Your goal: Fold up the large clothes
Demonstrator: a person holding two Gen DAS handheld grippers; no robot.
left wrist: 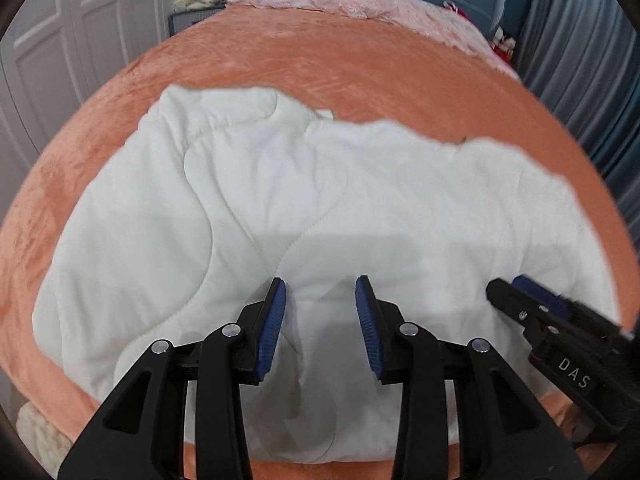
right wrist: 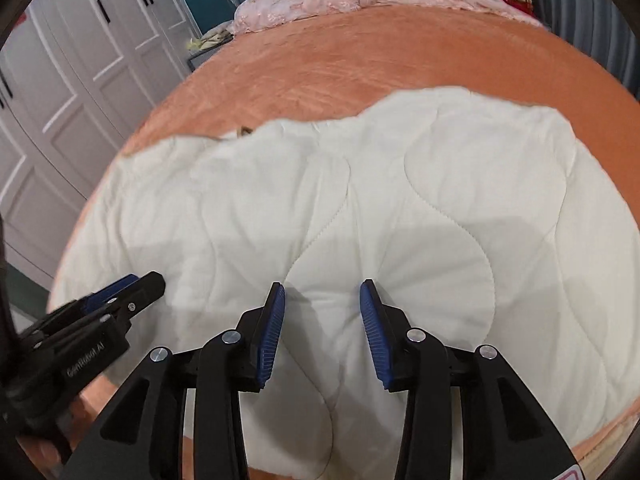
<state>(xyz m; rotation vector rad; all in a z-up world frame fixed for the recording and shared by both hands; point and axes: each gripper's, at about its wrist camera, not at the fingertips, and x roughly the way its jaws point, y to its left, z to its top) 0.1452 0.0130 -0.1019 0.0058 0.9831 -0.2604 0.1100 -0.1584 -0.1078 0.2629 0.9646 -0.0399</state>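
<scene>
a white quilted cover [left wrist: 304, 216] is lying spread over the near part of an orange bedspread [left wrist: 320, 64], its far edge ragged and uneven. the left gripper [left wrist: 320, 292] is being held above it with jaws spread and nothing between them; the right gripper [right wrist: 322, 294] is likewise standing apart and gripping nothing. a fold appears to be just laid, with a fresh grasp being lined up. next, the near edge or corners are probably needing to be pinched and carried across evenly.

The white quilt's [left wrist: 304, 208] near edge hides behind the left gripper's [left wrist: 320, 328] black fingers [left wrist: 272, 328]; the red things [left wrist: 502, 42] by the curtain are too small to identify.
</scene>
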